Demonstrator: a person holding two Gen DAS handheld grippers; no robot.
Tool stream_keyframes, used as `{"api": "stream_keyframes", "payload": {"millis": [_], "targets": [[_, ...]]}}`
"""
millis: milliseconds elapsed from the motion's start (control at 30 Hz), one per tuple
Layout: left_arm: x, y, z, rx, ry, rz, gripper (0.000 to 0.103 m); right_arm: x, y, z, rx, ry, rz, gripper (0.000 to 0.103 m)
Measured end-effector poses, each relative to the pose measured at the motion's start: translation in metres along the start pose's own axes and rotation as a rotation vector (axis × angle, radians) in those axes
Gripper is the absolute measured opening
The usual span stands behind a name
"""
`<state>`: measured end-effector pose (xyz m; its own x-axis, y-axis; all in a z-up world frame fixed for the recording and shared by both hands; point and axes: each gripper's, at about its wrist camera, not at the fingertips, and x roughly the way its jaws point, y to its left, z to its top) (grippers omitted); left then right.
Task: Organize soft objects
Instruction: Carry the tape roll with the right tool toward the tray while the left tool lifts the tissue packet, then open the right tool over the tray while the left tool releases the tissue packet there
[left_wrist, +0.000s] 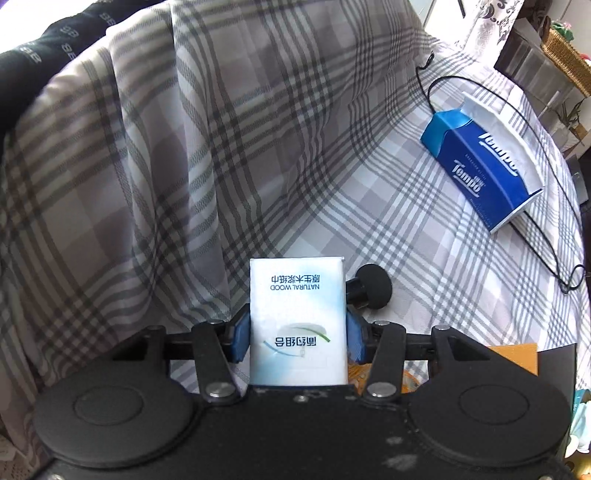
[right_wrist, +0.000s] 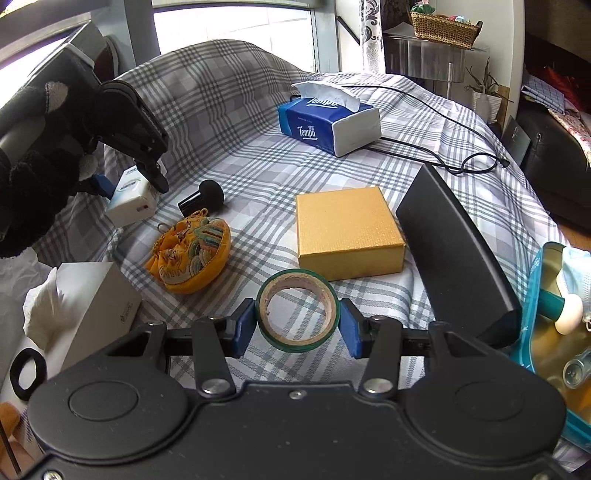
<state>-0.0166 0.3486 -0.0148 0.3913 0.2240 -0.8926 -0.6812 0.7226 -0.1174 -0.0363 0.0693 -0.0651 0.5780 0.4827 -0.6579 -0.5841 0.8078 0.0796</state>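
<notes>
My left gripper (left_wrist: 299, 332) is shut on a small white pocket tissue pack (left_wrist: 297, 295), its blue pads pressing both sides. The right wrist view shows that same gripper (right_wrist: 131, 186) in a black-gloved hand, holding the pack (right_wrist: 131, 201) just above the plaid cloth at the left. My right gripper (right_wrist: 298, 328) is shut on a green roll of tape (right_wrist: 297, 277), which stands on edge between the pads. A blue Tempo tissue pack (right_wrist: 325, 118) lies at the back of the cloth. An embroidered yellow pouch (right_wrist: 192, 254) lies left of centre.
On the plaid cloth (right_wrist: 258, 177) are a yellow box (right_wrist: 347, 229), a black curved bar (right_wrist: 458, 251), a black round brush (right_wrist: 205, 197) and a black cable (right_wrist: 443, 110). A teal case (right_wrist: 546, 417) sits at the right edge, a white box (right_wrist: 96, 306) and a black ring (right_wrist: 27, 373) at the left.
</notes>
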Motion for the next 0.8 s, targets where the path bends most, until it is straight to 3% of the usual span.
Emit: {"api": "stream_keyframes", "payload": {"millis": [200, 400, 800], "targets": [[-0.049, -0.026, -0.010, 0.101, -0.058, -0.065, 0.047, -0.022, -0.015, 0.006, 0.074, -0.048, -0.004, 0.049], [-0.082, -0.083, -0.037, 0.254, -0.070, -0.161, 0.047, -0.061, -0.042, 0.015, 0.191, -0.118, -0.054, 0.049], [-0.100, -0.230, -0.130, 0.579, 0.033, -0.347, 0.047, -0.146, -0.161, 0.009, 0.478, -0.153, -0.438, 0.048]]}}
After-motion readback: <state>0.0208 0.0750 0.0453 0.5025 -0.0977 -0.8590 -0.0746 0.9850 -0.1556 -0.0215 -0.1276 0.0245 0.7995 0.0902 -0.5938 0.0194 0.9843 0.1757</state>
